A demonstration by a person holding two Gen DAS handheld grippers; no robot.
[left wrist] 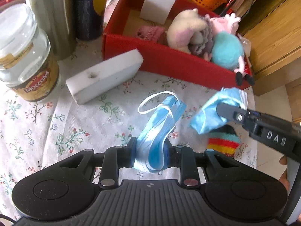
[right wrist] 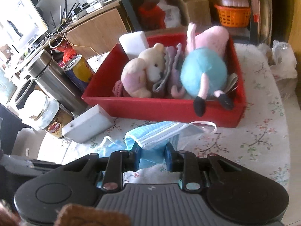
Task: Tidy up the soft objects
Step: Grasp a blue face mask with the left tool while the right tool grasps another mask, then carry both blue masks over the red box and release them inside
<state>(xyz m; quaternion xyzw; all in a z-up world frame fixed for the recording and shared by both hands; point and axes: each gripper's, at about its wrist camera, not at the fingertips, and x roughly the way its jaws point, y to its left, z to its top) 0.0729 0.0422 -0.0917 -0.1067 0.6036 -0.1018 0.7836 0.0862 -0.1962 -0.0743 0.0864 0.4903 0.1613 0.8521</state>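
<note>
Right now each gripper is clamped on its own blue face mask. The left gripper [left wrist: 150, 150] has its jaws drawn narrow around a bunched mask [left wrist: 158, 130], which stands up from between the pads with its white ear loop curling over the table. The right gripper [right wrist: 152, 157] is closed on a second mask [right wrist: 160, 131]; its pleated edge and one ear loop spread out ahead of the fingers, just short of the red box [right wrist: 169, 107]. In the left wrist view, this same mask hangs crumpled from the right gripper's fingertips, held off the table above a striped sock [left wrist: 223, 143].

Inside the box lie a cream teddy bear [right wrist: 144, 71], a pink pig toy in a blue dress [right wrist: 203, 71] with its black feet over the front wall, some folded cloth between them, and a white sponge block [right wrist: 133, 43] standing at the back corner. Another white sponge block [left wrist: 105, 77] lies on the table just left of the box. Beside it stand a glass coffee jar [left wrist: 28, 56], a steel flask [right wrist: 54, 82] and a drink can [right wrist: 80, 71].

A floral tablecloth [left wrist: 84, 124] covers the table. Behind it are wooden furniture and an orange basket [right wrist: 233, 15].
</note>
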